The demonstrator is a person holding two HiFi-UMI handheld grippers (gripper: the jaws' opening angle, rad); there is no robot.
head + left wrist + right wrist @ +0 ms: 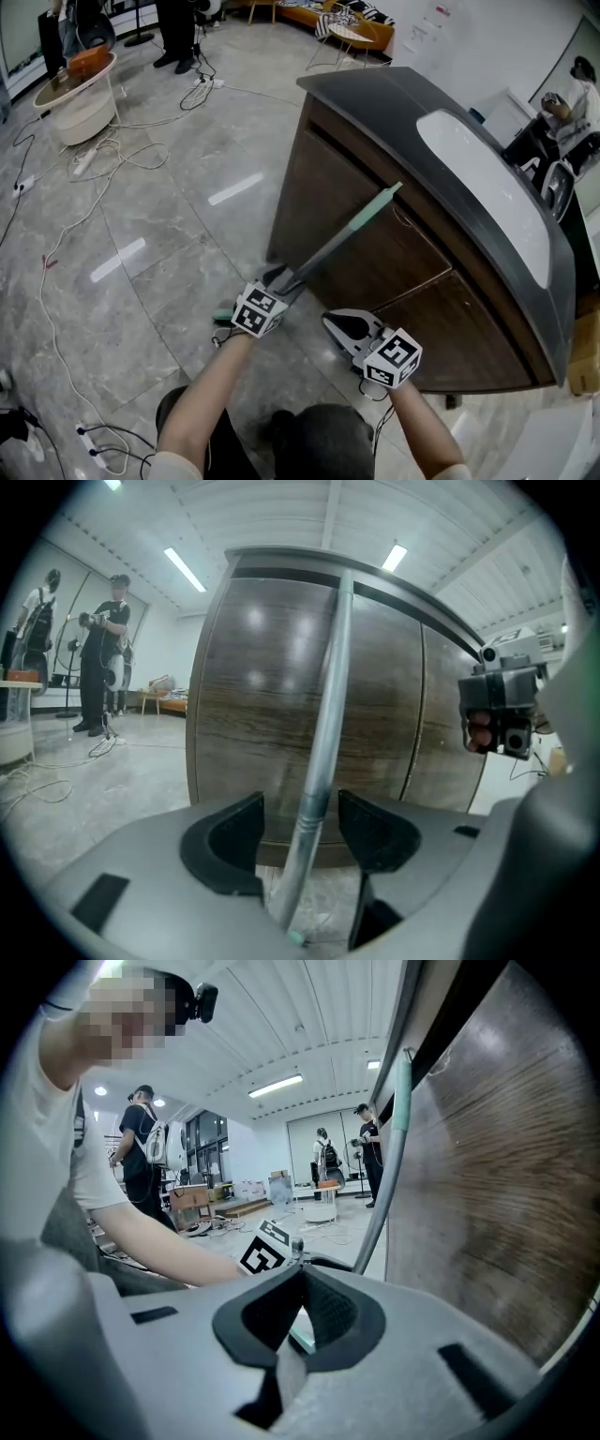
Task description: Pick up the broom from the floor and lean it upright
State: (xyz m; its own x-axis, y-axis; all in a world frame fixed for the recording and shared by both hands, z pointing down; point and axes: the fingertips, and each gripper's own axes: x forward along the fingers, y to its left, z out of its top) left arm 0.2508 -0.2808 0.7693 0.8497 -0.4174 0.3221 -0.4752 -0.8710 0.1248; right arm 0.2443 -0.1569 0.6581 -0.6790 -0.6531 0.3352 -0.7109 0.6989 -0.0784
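The broom leans with its metal handle (328, 248) sloping up to the dark wooden counter (375, 272), and its pale green grip (377, 206) rests near the counter's top edge. A bit of green at the broom's foot (223, 316) shows on the floor. My left gripper (281, 279) is open around the lower handle. In the left gripper view the handle (328, 696) stands between the black pads (234, 841) with a gap on each side. My right gripper (332, 324) is shut and empty, to the right of the handle and apart from it. The right gripper view shows the handle (382, 1199) beyond the right gripper (304, 1271).
Cables (103, 155) trail over the grey marble floor, and a power strip (94, 452) lies at the lower left. A white round tub (80, 98) stands at the far left. People stand at the back (176, 33). The counter top holds a white inset (487, 187).
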